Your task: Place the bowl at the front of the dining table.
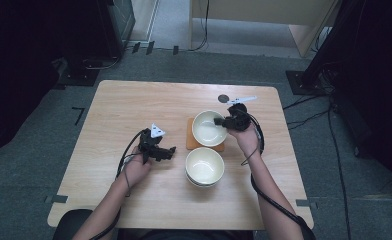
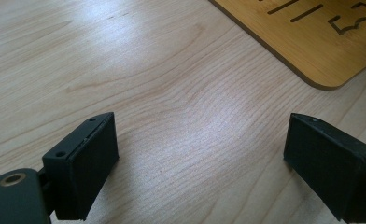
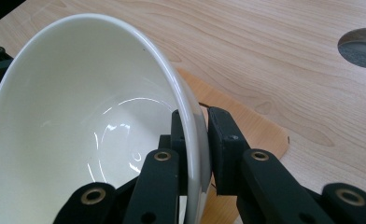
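Right gripper (image 3: 197,140) clamped on the rim of a white bowl (image 3: 78,121), held tilted over an orange wooden coaster (image 1: 190,137) mid-table. Left gripper (image 2: 200,158) parked on bare tabletop (image 2: 181,93), jaws wide apart. Stacked white bowls (image 1: 204,166) just beside the coaster.

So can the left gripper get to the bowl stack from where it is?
Probably yes. The left gripper is open and holds nothing, and bare table lies between it and the bowl stack beside it. The right gripper is busy pinching the other bowl.

Pale wooden table (image 1: 134,110) — round grey grommet hole (image 1: 223,98) near its far edge
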The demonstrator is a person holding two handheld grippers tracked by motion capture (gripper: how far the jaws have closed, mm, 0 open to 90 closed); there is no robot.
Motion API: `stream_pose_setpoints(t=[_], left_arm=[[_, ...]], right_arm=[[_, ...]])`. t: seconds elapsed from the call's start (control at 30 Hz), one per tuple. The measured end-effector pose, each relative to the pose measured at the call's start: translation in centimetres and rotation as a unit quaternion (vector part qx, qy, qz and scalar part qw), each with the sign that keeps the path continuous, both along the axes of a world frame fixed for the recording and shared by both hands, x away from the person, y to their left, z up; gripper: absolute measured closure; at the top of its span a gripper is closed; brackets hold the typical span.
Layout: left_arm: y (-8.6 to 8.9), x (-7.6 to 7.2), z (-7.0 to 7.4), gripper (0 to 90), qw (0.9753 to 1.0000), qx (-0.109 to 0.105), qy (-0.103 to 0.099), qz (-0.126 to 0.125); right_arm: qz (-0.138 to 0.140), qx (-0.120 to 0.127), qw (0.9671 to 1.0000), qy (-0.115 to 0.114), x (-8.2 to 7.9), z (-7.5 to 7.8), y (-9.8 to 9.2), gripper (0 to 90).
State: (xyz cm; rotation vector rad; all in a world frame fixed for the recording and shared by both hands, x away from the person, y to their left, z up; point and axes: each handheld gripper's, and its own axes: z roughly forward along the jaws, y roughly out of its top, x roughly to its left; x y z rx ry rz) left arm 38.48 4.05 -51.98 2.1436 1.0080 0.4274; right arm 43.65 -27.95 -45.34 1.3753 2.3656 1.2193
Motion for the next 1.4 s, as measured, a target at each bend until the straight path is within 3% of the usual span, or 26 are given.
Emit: stream_pose_setpoints(t=[1.4], left_arm=[[0.0,0.0,0.0,9.6,1.0000,0.000,0.000,0.000]], right_arm=[[-0.008,-0.019,0.9997,0.011,1.4,-1.8,0.6,81.7]])
